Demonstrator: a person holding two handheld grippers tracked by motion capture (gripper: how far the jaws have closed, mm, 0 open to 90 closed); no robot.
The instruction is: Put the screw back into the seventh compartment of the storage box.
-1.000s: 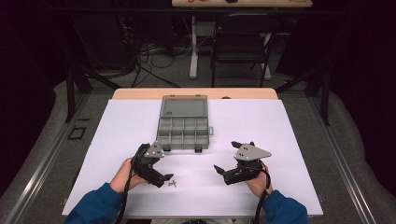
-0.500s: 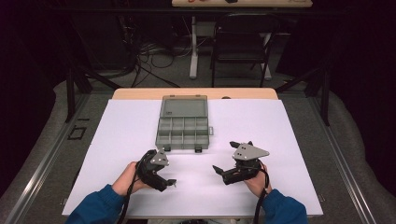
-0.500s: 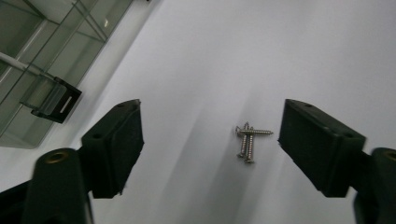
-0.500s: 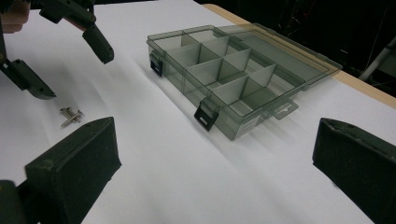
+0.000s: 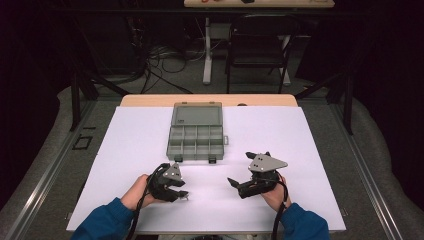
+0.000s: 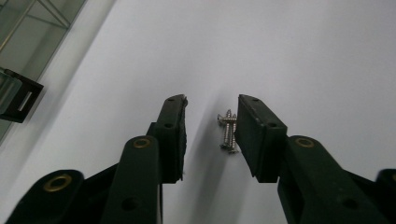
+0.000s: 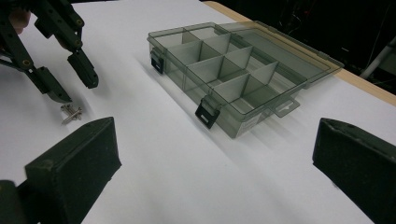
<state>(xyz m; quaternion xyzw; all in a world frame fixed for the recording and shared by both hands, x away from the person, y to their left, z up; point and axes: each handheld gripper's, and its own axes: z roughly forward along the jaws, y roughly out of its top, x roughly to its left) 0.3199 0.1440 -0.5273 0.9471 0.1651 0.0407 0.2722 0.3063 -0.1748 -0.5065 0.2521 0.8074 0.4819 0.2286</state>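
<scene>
Two small silver screws lie side by side on the white table sheet. My left gripper points down over them. Its jaws have just been closing and now stand narrowly apart. The screws are between them, close to the right pad, with a gap to the left pad. In the high view, the left gripper is at the front left and the screws show at its tips. My right gripper rests at the front right, wide open with nothing between its jaws. In its own view the right gripper looks toward the left gripper and the screws.
A smoky clear compartment box with its lid laid open behind stands at the table's middle, beyond both grippers. In the right gripper view the box has black latches on its near wall. A dark chair and cables are past the far edge.
The left gripper has shifted slightly right and down over the screws, and its jaws have narrowed around them. The right gripper has stayed put.
</scene>
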